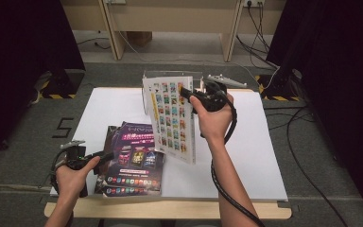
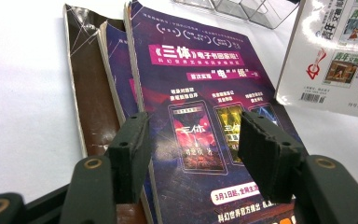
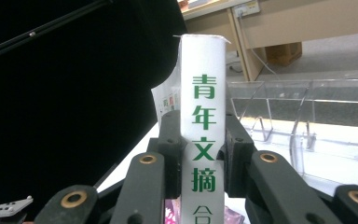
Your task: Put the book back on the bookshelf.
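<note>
One raised right hand-held gripper (image 1: 185,92), white book (image 1: 170,118) clamped.

Wooden table (image 1: 170,209), covered by white sheet (image 1: 255,156). Stack of dark magazines (image 1: 132,161) lying flat on sheet, near-left. Clear acrylic rack (image 1: 170,75) at far edge.

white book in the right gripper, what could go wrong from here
1. The right gripper clamps the white book by its spine alone, held up in the air, so the book could swing or slip out.
2. The clear rack stands close behind it; a careless move could knock the rack.
3. The left gripper hovers open over the purple magazine, on a loose, fanned stack that could slide when touched.
</note>
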`<action>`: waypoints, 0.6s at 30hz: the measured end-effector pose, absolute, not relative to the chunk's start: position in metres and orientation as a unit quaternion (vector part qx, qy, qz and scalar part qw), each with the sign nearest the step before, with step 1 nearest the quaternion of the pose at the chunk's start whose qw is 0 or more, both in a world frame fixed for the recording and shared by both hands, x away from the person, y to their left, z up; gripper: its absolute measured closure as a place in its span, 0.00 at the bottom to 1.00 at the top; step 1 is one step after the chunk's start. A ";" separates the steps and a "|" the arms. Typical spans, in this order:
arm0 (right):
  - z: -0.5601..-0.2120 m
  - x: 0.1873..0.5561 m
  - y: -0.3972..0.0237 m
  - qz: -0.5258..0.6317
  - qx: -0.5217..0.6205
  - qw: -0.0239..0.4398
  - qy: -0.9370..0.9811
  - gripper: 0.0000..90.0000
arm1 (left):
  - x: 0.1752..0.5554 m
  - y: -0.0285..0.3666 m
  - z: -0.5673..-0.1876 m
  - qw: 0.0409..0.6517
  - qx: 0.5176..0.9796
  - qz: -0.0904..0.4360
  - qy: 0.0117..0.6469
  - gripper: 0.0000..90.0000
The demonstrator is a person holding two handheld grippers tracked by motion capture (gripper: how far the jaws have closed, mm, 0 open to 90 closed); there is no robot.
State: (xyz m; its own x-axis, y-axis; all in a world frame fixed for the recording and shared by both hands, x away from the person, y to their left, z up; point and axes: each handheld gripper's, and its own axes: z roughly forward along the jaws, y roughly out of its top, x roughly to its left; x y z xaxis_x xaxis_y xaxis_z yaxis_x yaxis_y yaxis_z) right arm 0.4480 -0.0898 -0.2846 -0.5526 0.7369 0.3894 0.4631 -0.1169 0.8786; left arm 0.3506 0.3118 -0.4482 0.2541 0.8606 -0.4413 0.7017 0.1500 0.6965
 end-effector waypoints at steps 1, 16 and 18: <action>-0.284 0.448 -0.091 0.590 0.459 0.116 0.654 0.82 | 0.351 0.312 -0.449 0.458 0.646 0.087 0.605 0.48; -0.285 0.451 -0.108 0.588 0.476 0.125 0.642 0.82 | 0.351 0.311 -0.449 0.457 0.647 0.087 0.604 0.48; -0.285 0.452 -0.109 0.590 0.476 0.124 0.640 0.82 | 0.351 0.311 -0.449 0.457 0.647 0.086 0.604 0.48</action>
